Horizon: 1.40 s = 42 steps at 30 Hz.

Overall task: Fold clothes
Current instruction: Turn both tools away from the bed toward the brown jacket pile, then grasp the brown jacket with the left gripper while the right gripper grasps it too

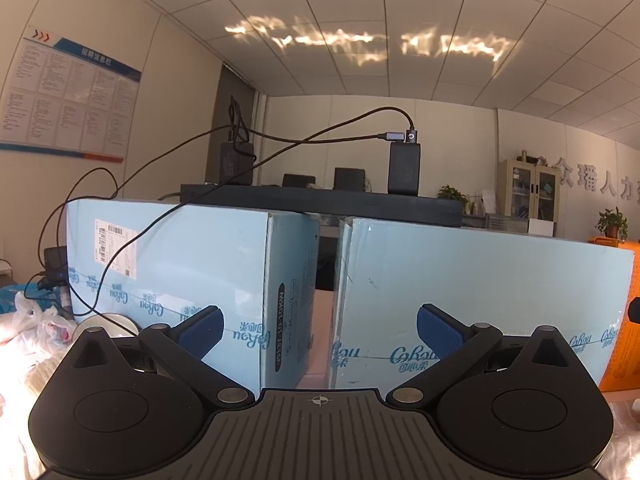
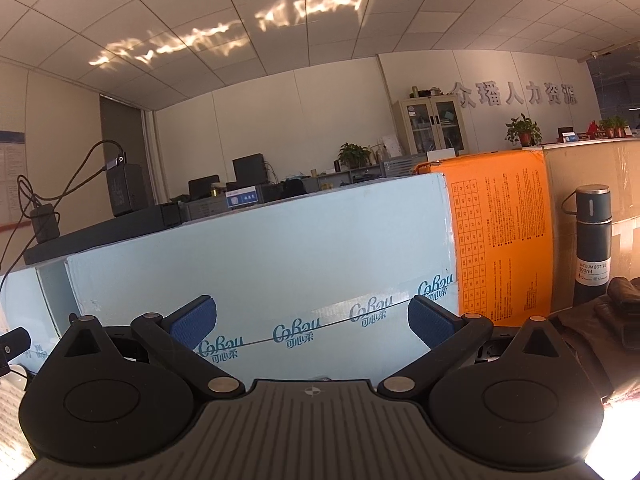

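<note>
Clothes (image 2: 600, 336) lie just right of the wide-open, empty right gripper (image 2: 312, 322)

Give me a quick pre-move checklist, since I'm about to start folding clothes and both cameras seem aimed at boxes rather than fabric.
1. Left tongs open and empty: ok.
2. Right tongs open and empty: ok.
3. Garment to fold in view: not ok; a dark fabric item sits at the right edge, but what it is cannot be told.
4. Path ahead free: not ok; light blue boxes stand right in front.
5. Vacuum bottle upright, clear of the right tongs: ok.
6. Cables clear of left tongs: ok.
</note>
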Motion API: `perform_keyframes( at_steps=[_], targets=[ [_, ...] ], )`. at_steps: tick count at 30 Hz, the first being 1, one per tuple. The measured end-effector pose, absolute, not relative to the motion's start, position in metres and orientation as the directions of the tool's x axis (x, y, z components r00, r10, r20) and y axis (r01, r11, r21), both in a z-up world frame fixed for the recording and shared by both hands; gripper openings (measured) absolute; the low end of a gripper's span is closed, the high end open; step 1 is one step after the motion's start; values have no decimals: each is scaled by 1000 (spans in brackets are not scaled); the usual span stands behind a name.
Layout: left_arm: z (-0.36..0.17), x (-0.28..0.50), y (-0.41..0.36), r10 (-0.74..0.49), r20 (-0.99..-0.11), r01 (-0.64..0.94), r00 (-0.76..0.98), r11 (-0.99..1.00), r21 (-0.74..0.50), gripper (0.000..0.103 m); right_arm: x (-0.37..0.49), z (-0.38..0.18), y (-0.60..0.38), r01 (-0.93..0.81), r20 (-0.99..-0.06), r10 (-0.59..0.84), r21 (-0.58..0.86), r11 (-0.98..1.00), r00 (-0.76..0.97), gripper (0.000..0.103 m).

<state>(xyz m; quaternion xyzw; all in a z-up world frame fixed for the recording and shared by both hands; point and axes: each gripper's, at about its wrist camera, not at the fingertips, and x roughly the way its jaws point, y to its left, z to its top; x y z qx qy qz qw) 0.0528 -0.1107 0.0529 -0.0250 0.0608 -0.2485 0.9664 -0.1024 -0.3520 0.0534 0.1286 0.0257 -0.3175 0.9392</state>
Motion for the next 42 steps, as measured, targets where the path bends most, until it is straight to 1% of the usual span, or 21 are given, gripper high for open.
perform_keyframes(
  at_steps=[6, 10, 13, 16, 22, 24, 26, 30, 34, 38, 41, 42],
  targets=[
    [56, 53, -104, -512, -88, 500, 855, 857, -125, 103, -122, 62, -346, 617, -75, -619, 235, 751, 782, 103],
    [54, 51, -106, -501, -109, 491, 859, 865, -104, 103, -144, 69, -342, 623, -24, -638, 242, 744, 770, 103],
    [53, 50, -107, -492, -125, 484, 862, 871, -88, 103, -164, 74, -344, 640, -13, -660, 261, 723, 751, 103],
    [52, 49, -108, -483, -140, 478, 864, 876, -71, 103, -180, 75, -352, 677, -58, -691, 270, 684, 721, 103],
    [49, 44, -113, -475, -173, 477, 863, 879, -32, 103, -226, 66, -372, 713, -90, -726, 302, 632, 682, 103],
    [46, 35, -124, -507, -190, 517, 840, 856, 0, 103, -241, 62, -383, 736, -115, -747, 325, 594, 654, 103],
    [41, 20, -139, -572, -209, 590, 793, 807, 33, 103, -255, 58, -396, 751, -174, -747, 342, 565, 642, 103],
    [18, -5, -166, -704, -232, 731, 671, 681, 46, 103, -286, 46, -416, 763, -211, -749, 356, 539, 628, 103],
    [-15, -22, -190, -779, -281, 809, 560, 588, -19, 103, -317, 32, -431, 773, -201, -767, 364, 519, 609, 103],
    [-22, -39, -225, -871, -297, 879, 392, 450, -158, 103, -347, 21, -454, 779, -186, -784, 379, 499, 592, 103],
    [-28, -53, -252, -921, -292, 905, 257, 336, -261, 103, -366, 13, -482, 776, -166, -800, 419, 472, 577, 103],
    [-30, -57, -261, -934, -287, 909, 211, 296, -295, 103, -369, 11, -491, 774, -178, -798, 432, 463, 576, 103]
  ],
)
